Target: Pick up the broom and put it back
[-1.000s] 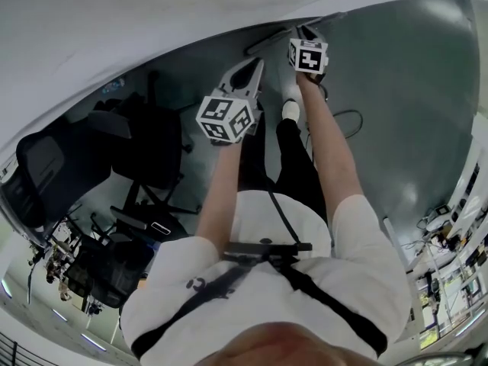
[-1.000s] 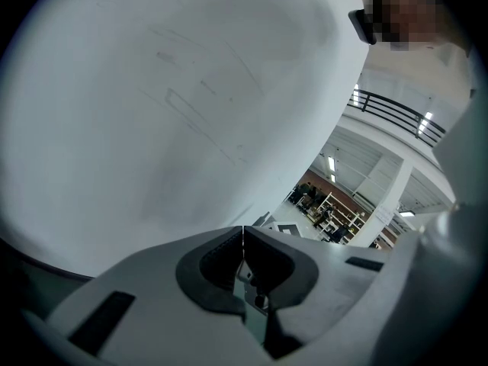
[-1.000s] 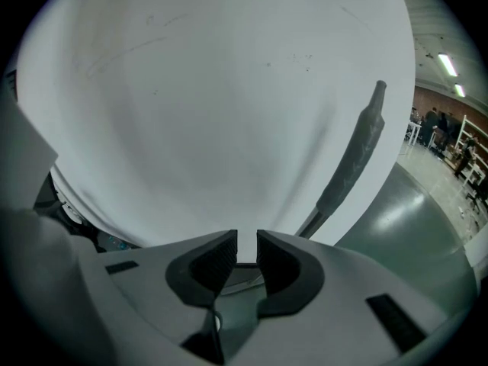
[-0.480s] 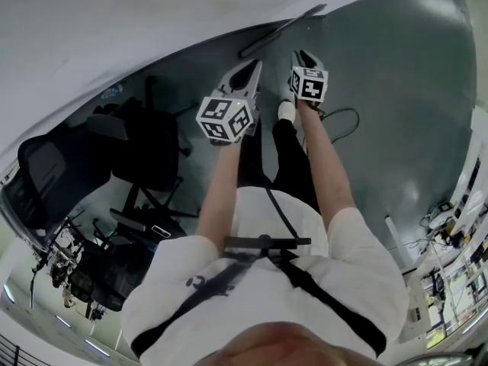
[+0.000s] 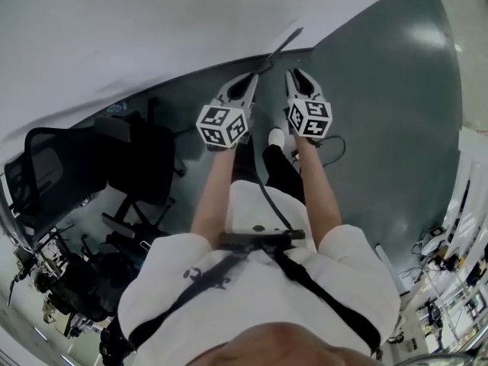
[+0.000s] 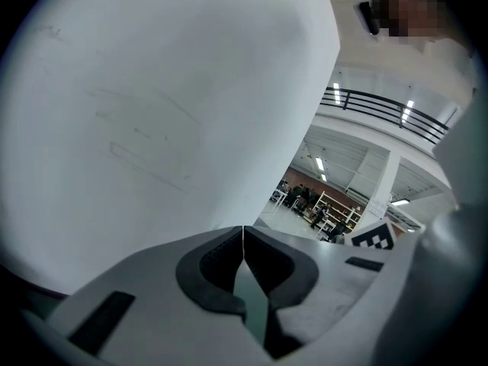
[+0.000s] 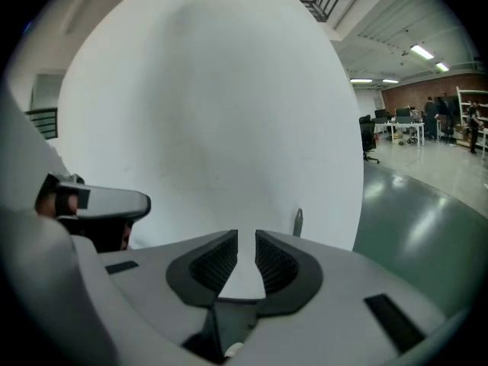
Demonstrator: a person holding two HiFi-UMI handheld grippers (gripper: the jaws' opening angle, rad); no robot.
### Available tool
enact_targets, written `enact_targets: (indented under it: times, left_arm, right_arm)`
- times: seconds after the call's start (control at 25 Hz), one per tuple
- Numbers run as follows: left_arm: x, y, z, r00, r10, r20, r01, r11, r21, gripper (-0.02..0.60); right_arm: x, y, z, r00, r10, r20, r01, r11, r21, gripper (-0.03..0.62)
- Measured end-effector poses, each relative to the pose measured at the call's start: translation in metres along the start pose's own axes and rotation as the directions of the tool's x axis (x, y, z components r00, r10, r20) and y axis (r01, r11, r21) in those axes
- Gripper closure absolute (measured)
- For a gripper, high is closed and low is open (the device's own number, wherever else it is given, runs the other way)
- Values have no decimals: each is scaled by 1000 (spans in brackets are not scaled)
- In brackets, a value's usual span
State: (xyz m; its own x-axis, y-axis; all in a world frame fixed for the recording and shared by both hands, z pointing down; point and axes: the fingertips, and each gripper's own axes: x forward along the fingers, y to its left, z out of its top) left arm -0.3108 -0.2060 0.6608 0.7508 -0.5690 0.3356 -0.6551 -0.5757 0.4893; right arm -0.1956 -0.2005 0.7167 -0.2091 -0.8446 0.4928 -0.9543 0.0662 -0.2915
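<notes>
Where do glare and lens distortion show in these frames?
Head view: fisheye bends the foot of the wall into an arc; lights glare off the green floor. Right gripper view: floor sheen, dark corners. Left gripper view: dark corners, wall evenly lit.

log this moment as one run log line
broom handle: beside wall, not held | left gripper: jaws shut, empty | right gripper: jaws apart, empty

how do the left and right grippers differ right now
The left gripper has its fingers shut tip to tip; the right gripper has a narrow gap, white wall showing through. A grey handle tip shows just past the right gripper's fingers, none past the left's. Both hold nothing.
</notes>
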Motion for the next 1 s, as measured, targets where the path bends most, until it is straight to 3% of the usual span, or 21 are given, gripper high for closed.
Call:
enact_targets:
  times: [0.36, 0.4, 0.44, 0.56, 1.0]
  left_arm:
    - [-52, -67, 81, 984, 13, 177, -44, 984, 175, 569]
    - [-59, -73, 89, 980, 17, 201, -56, 980, 192, 569]
    - [-65, -79, 97, 975, 20, 223, -68, 976, 209, 569]
    - [-81, -95, 116, 958, 23, 286, -98, 964, 248, 569]
    - [-113, -144, 132, 922, 2, 386, -152, 921, 359, 569]
  right_arm:
    - [-99, 45, 110, 971, 90, 220, -71, 993, -93, 516]
    - [-107, 51, 120, 966, 100, 239, -75, 991, -113, 522]
    - [-115, 55, 129, 960, 108, 259, -75, 988, -135, 582]
    - [-137, 67, 155, 944, 120, 309, -63, 980, -190, 587]
    - [-187, 115, 188, 884, 206, 419, -66, 944, -324, 586]
